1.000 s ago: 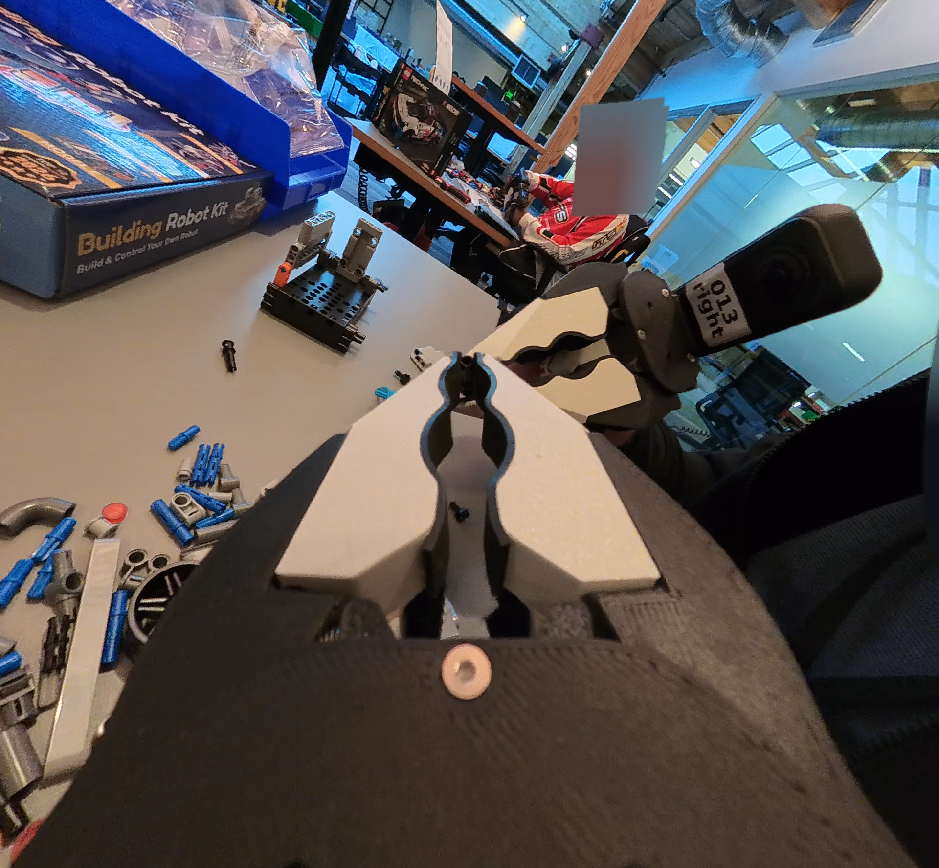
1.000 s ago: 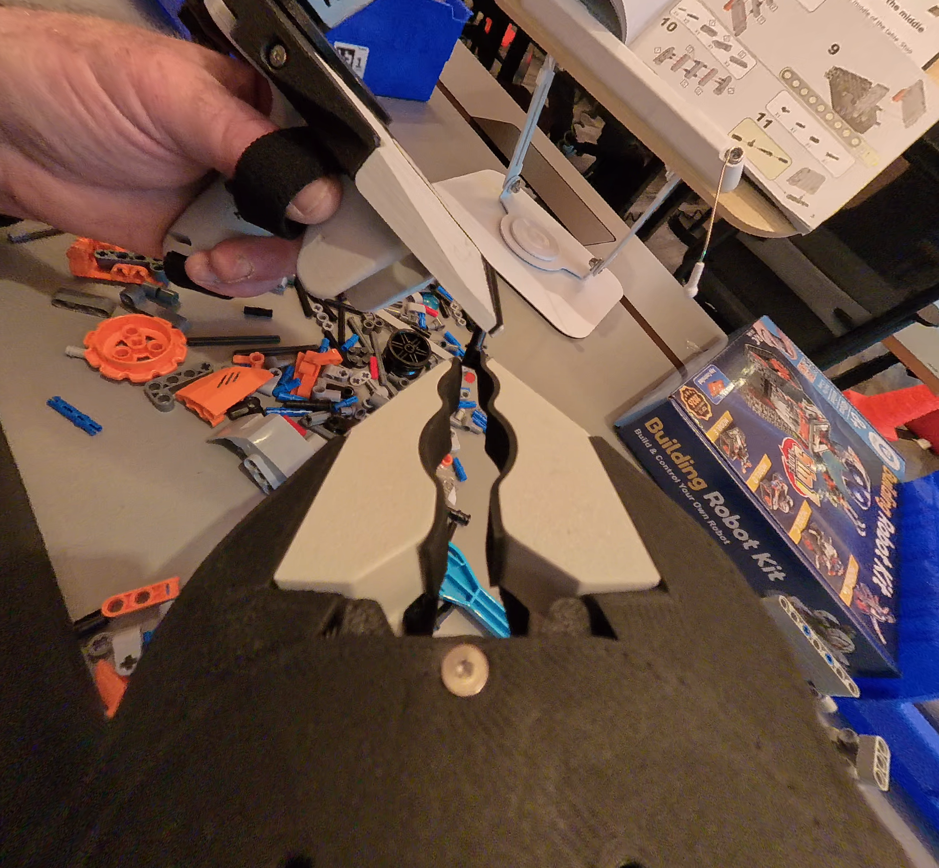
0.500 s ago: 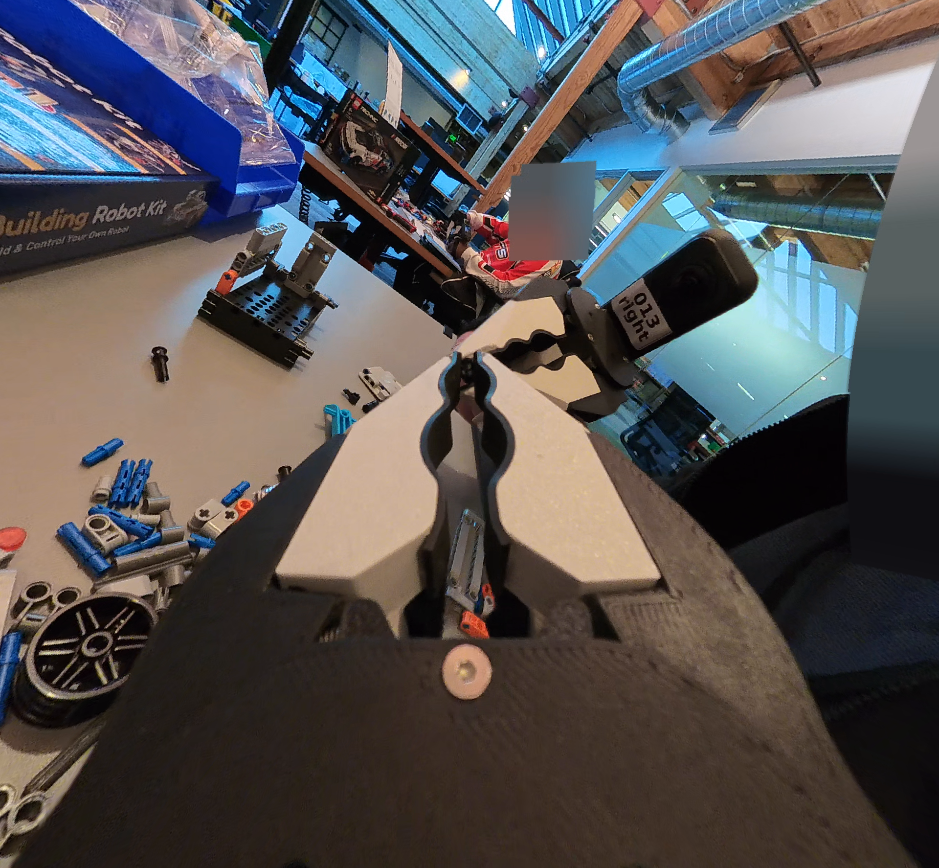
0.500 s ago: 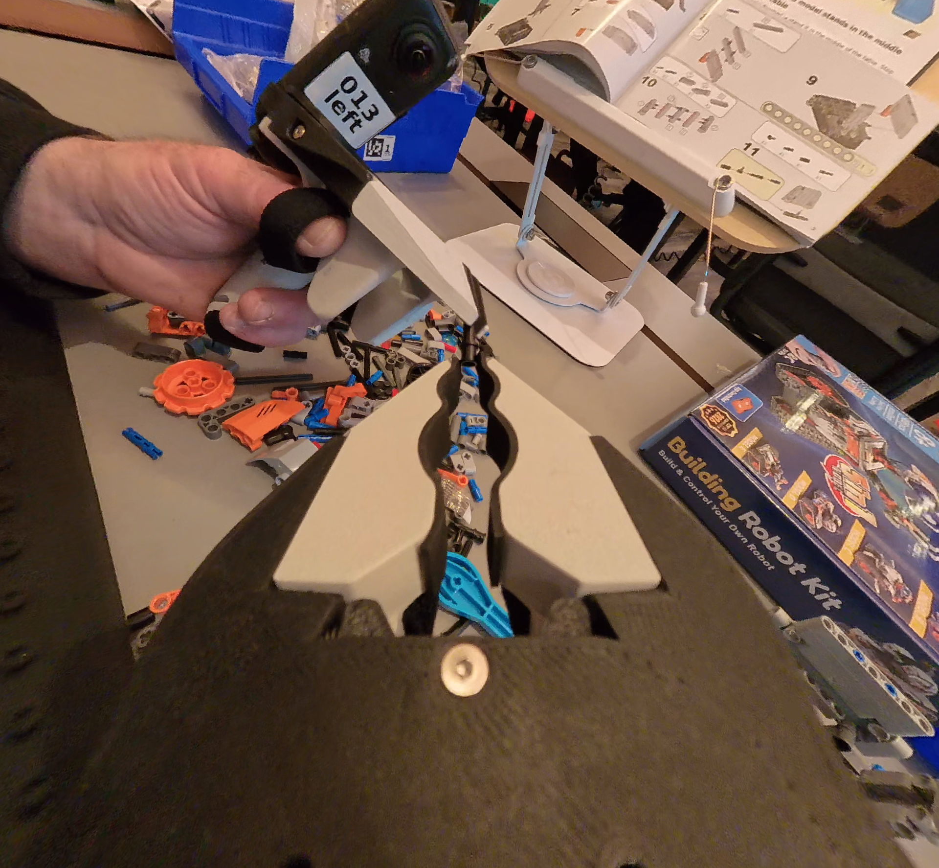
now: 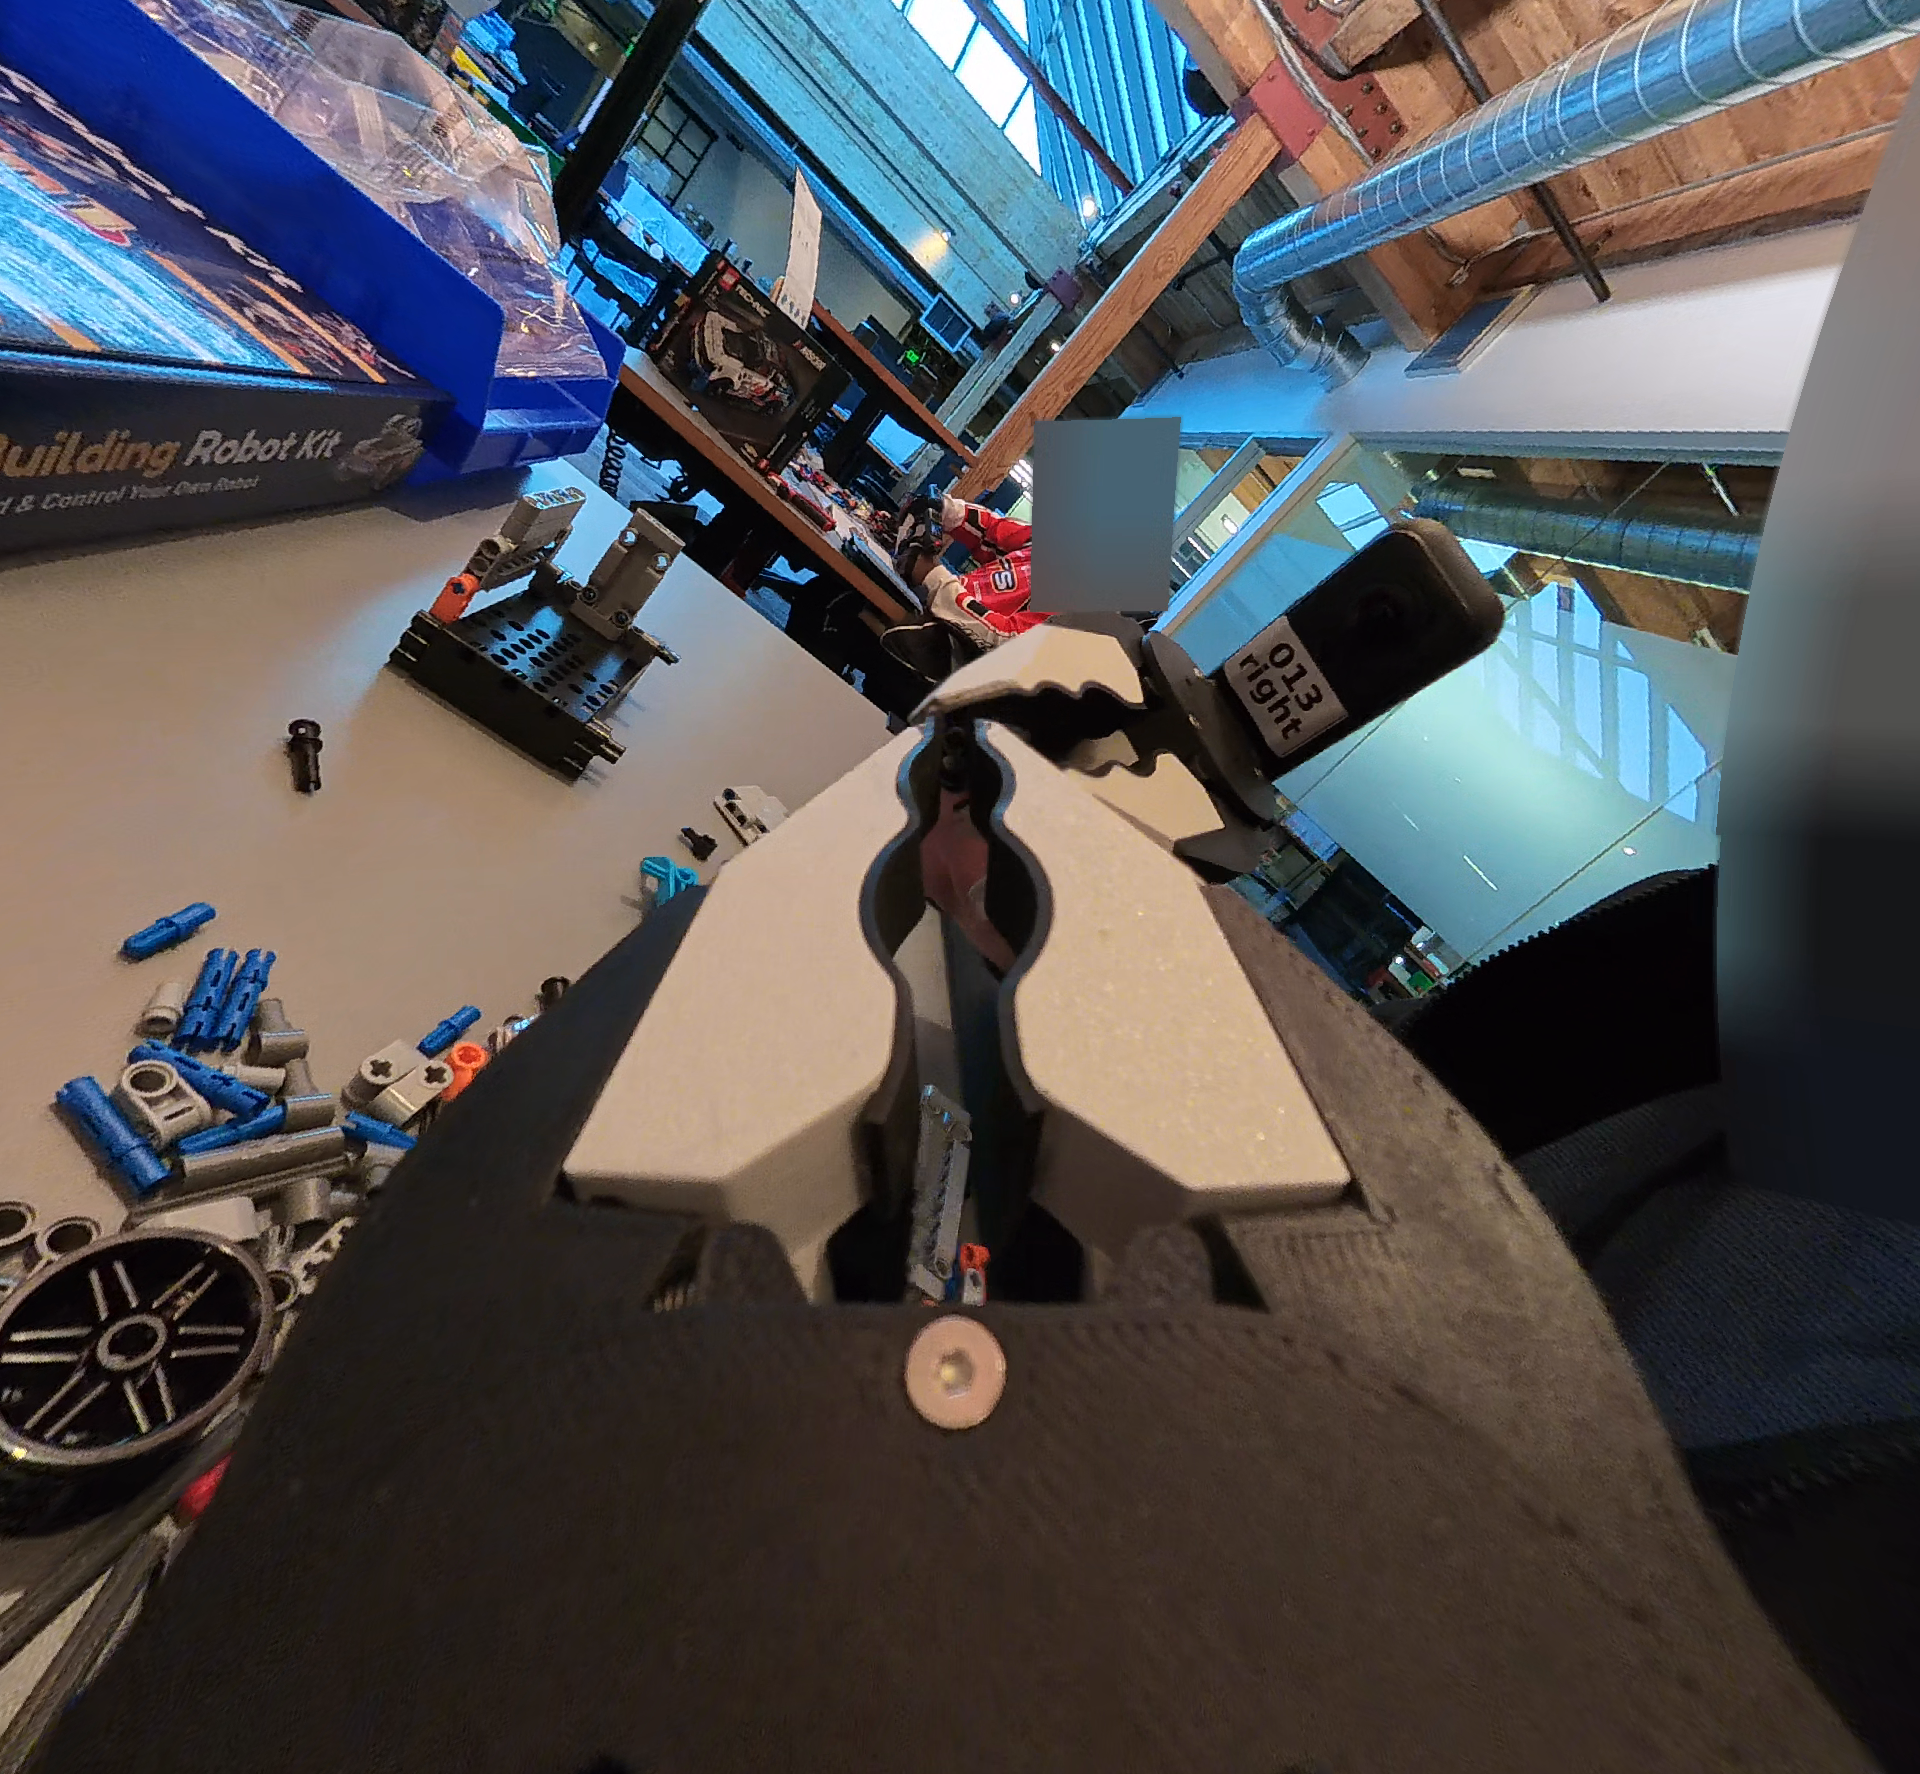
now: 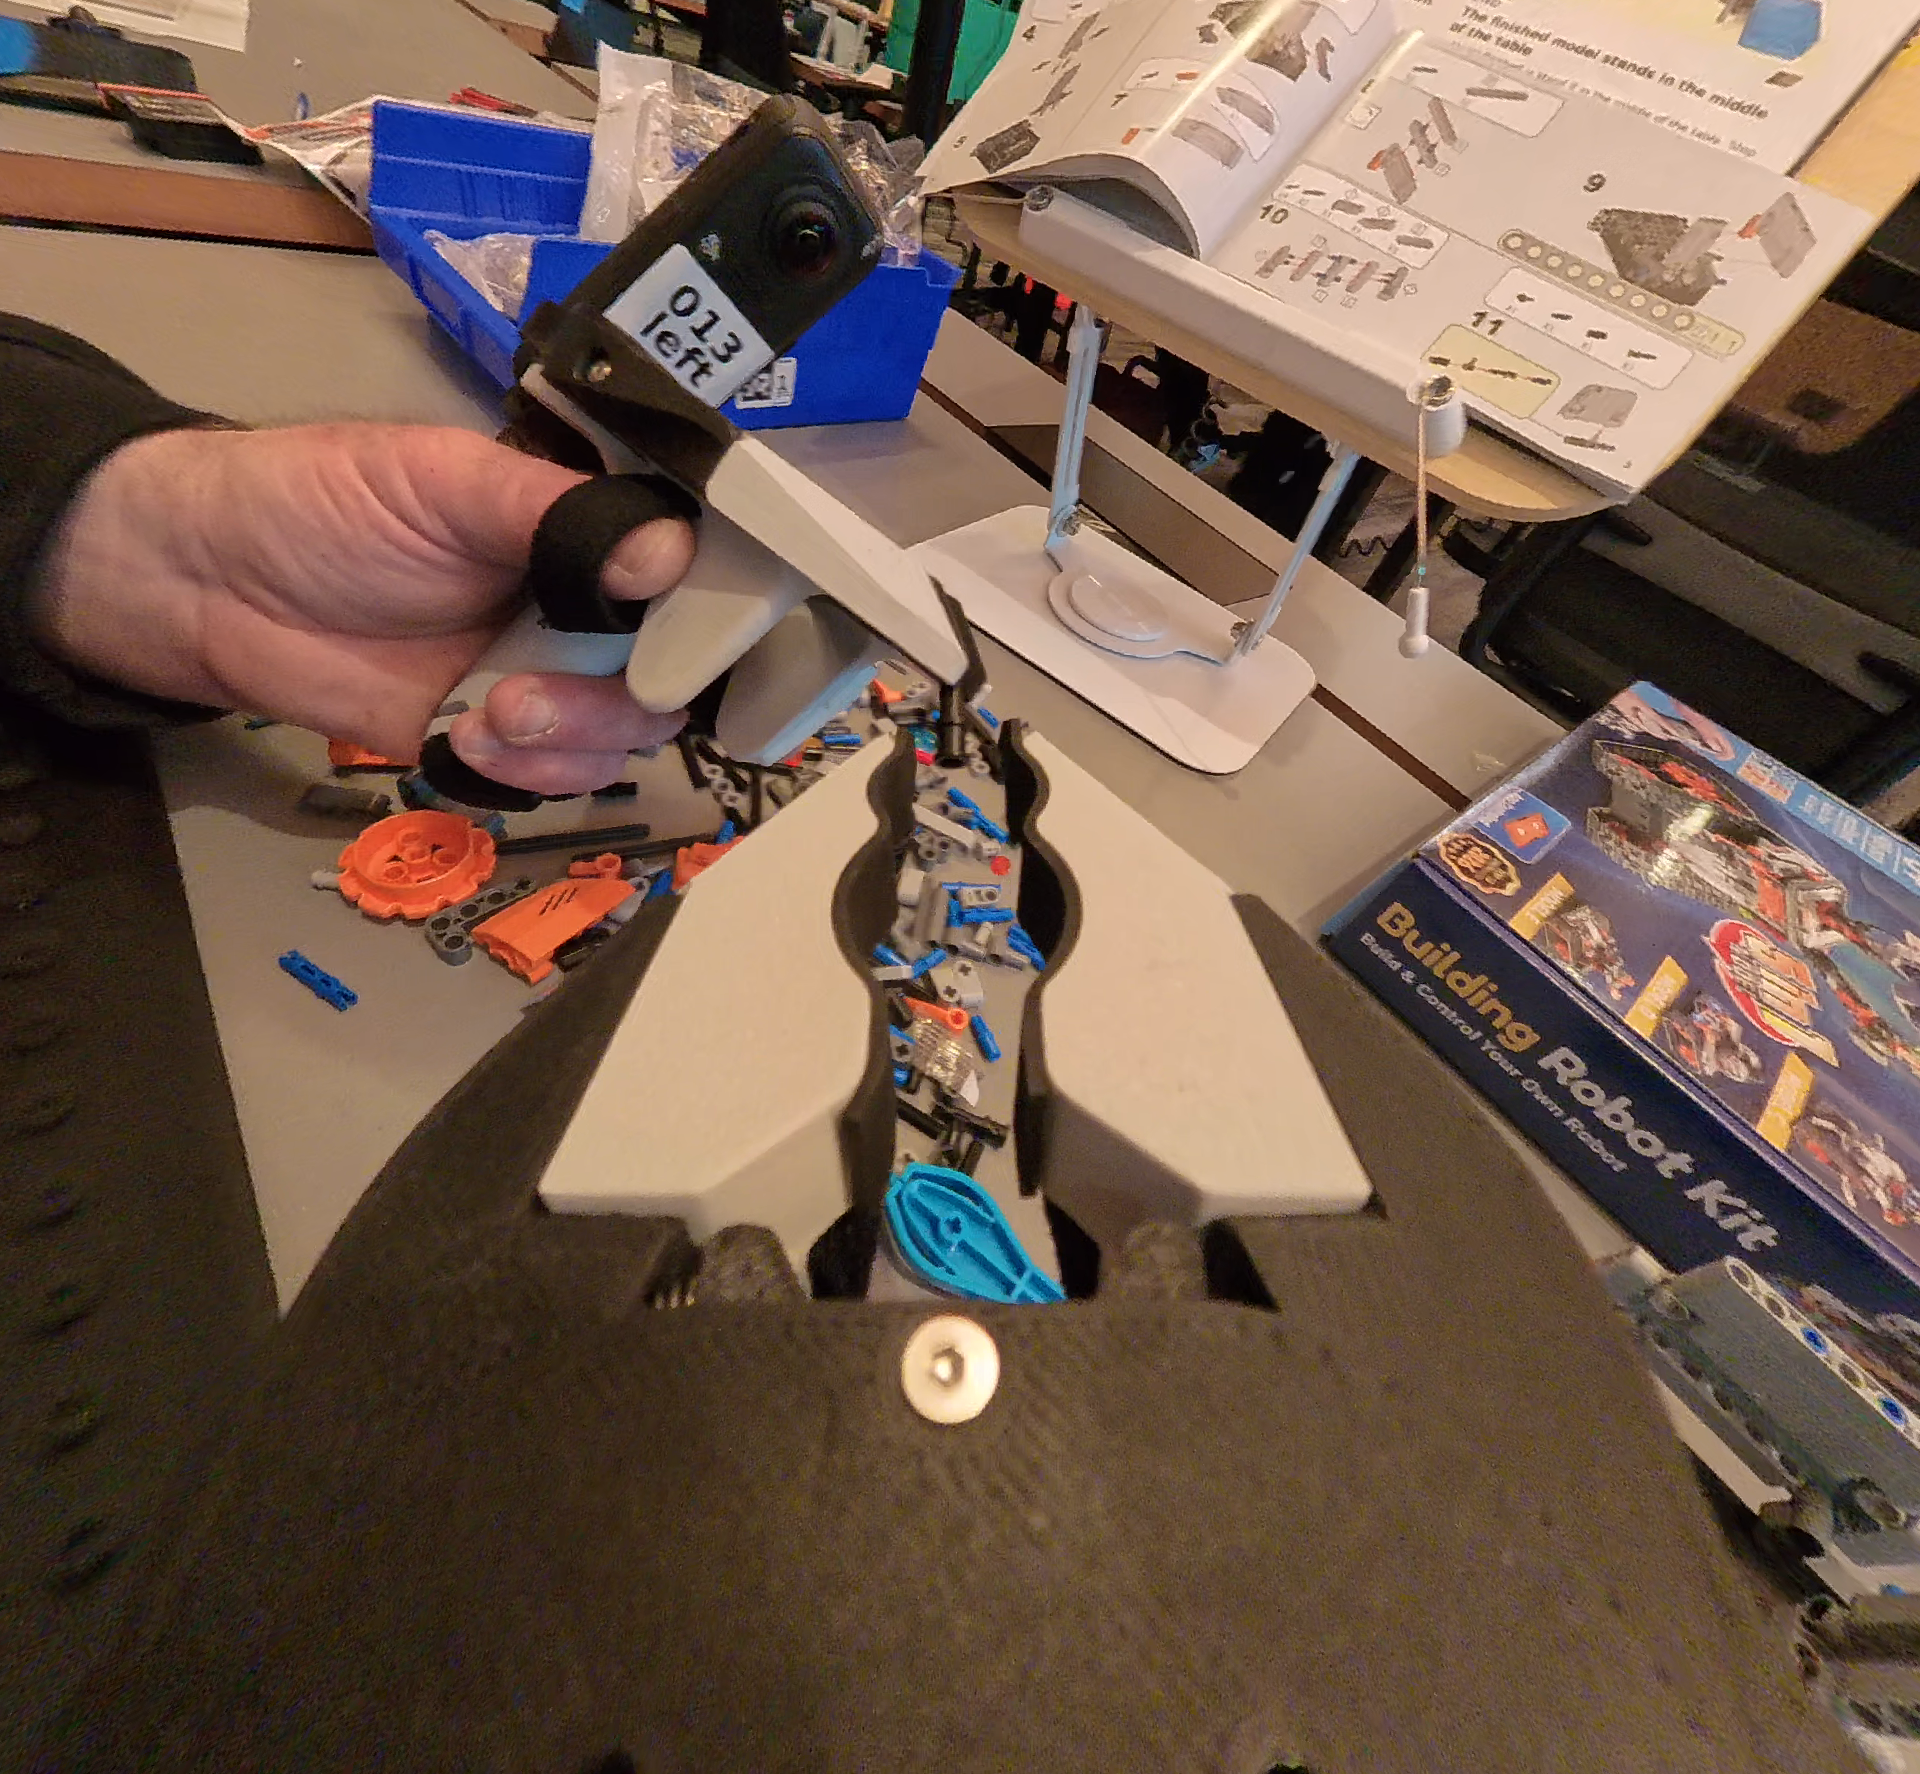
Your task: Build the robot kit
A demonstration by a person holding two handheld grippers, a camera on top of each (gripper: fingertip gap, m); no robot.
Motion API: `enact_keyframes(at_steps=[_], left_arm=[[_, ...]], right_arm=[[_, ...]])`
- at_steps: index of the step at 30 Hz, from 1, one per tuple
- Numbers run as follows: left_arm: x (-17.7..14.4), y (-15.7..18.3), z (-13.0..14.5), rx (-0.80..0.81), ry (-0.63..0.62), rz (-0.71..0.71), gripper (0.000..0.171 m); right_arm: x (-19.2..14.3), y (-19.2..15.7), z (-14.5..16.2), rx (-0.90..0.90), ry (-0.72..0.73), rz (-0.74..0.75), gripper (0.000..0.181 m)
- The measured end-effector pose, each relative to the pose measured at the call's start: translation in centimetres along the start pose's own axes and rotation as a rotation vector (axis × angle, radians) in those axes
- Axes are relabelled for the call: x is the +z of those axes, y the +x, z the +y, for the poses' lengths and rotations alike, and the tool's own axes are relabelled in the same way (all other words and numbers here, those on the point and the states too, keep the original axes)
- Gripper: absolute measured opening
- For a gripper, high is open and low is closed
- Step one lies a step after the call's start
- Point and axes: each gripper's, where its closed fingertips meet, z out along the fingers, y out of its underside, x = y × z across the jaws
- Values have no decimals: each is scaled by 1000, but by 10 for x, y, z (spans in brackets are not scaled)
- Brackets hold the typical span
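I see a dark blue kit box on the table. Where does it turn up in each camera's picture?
Left wrist view: the kit box lies at the far left edge, in front of a blue bin.
Right wrist view: the kit box lies at the right, below the manual stand.
Shared landmark: the blue bin, behind the left hand-held gripper there.

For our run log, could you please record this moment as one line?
left gripper: shut on black pin | right gripper: open, fingers close to black pin | below: loose parts on table

black pin point(image 6: 951, 718) | small, upright | pinched in left hand-held gripper point(image 5: 948, 737) tips | beside right hand-held gripper point(image 6: 961, 760) parted tips
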Motion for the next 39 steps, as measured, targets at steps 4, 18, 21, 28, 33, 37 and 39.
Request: enact_keyframes(at_steps=[4,18,21,28,33,37,39], left_arm=[[1,0,0,7,2,-6,1],[2,0,-2,8,16,-8,1],[3,0,-1,1,15,-5,1],[9,1,6,0,-11,0,1],[21,-1,25,101,-231,-66,21],[34,-9,57,269,-491,-152,28],[42,-21,68,367,-609,-211,31]], right_arm=[[1,-1,2,-57,-22,23,5],[-1,3,0,-64,-16,54,10],[3,-1,4,-61,-36,34,12],[-1,0,6,-93,-59,33,4],[-42,45,24,-47,-120,131,4],[-87,87,48,32,-141,260,4],[-101,99,60,68,-149,295,4]])
